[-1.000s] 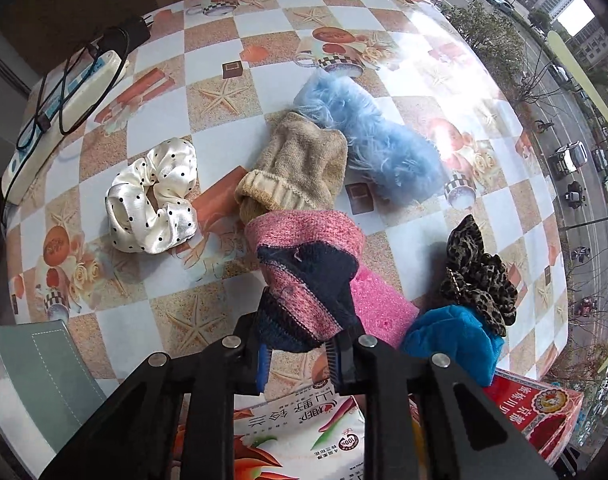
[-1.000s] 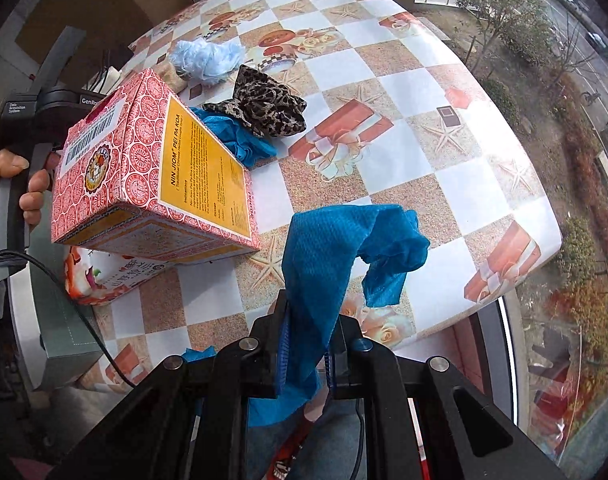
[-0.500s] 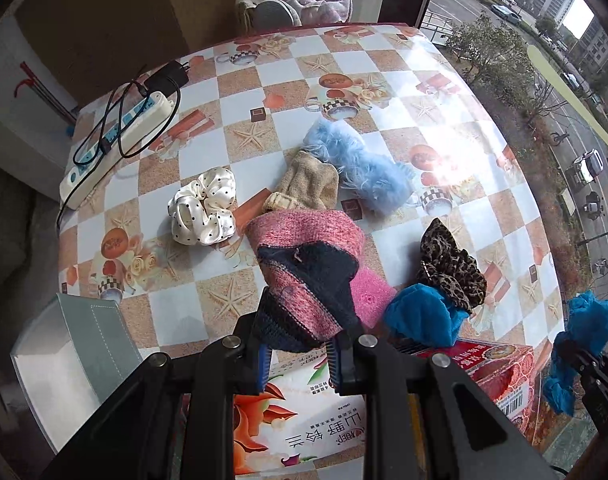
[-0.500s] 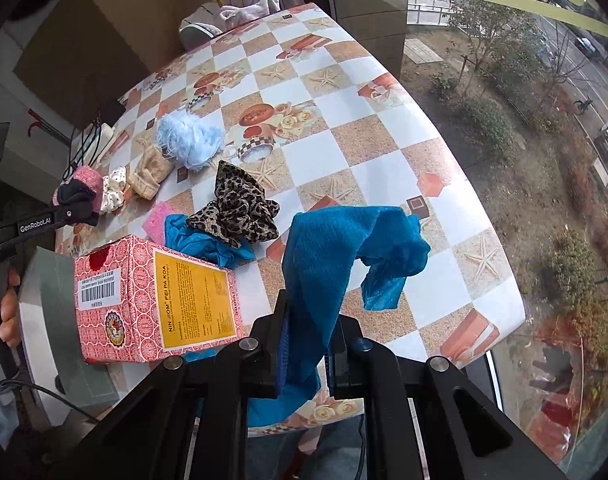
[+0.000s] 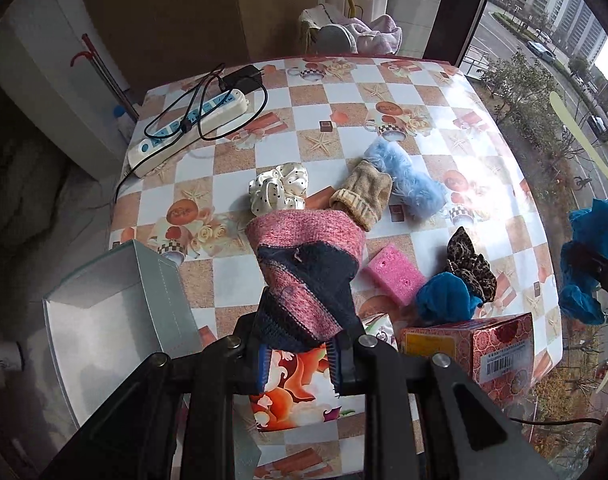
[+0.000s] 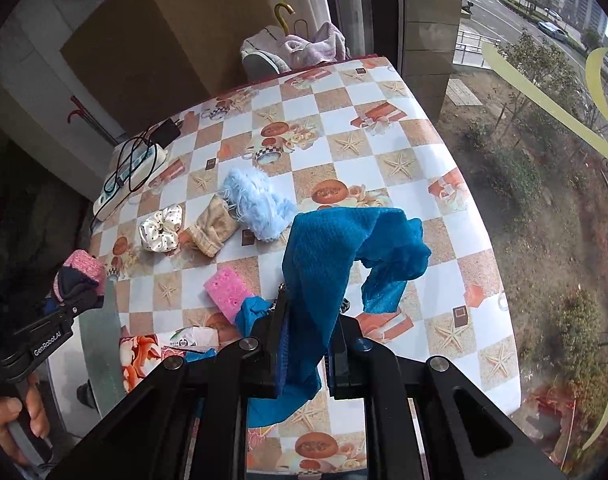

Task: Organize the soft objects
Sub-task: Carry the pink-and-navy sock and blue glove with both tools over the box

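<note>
Checkered tabletop (image 5: 432,92) by window, street outside. My left claw (image 5: 298,354) clamped on pink-and-navy knit sock (image 5: 308,264), held above tabletop near its left edge. My right claw (image 6: 304,356) clamped on blue cloth (image 6: 324,256), also off tabletop. At middle of tabletop: white dotted scrunchie (image 5: 278,190), beige sock (image 5: 362,194), fluffy light-blue piece (image 5: 408,180) touching beige sock. Pink sponge (image 5: 392,274) nearer front edge. Power strip (image 5: 188,128) at far left corner. Grey box (image 5: 116,320) off left edge, open.
</note>
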The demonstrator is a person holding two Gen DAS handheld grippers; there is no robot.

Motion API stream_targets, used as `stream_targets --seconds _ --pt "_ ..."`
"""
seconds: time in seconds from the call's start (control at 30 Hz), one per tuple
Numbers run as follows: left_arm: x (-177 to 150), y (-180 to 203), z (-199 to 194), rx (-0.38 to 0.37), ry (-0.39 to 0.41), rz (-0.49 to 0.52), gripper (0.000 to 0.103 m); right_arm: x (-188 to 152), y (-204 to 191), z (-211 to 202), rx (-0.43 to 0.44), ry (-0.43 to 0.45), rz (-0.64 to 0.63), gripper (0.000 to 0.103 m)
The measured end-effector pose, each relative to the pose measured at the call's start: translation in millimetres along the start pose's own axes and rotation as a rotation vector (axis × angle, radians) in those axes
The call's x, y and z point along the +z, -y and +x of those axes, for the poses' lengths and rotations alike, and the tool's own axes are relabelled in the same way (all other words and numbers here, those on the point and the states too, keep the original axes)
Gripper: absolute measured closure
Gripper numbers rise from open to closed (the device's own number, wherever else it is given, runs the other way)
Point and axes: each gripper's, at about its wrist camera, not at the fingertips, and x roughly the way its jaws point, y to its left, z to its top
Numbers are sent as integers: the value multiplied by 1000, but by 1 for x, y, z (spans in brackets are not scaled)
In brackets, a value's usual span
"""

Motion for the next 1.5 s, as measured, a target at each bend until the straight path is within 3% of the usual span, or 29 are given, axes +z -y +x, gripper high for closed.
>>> stream_targets --seconds 0.33,0.8,1.17,1.5 --pt "-34 -51 -22 19 26 -94 78 7 -79 -8 48 18 -161 87" --pt "-85 -126 -27 54 29 -210 78 -34 -154 -5 67 -38 -298 87" --pt "-112 -151 -18 77 13 -211 78 -69 -199 5 73 -116 -426 87" --pt "-125 -159 -14 66 2 -220 78 -78 -219 8 60 -129 -491 87"
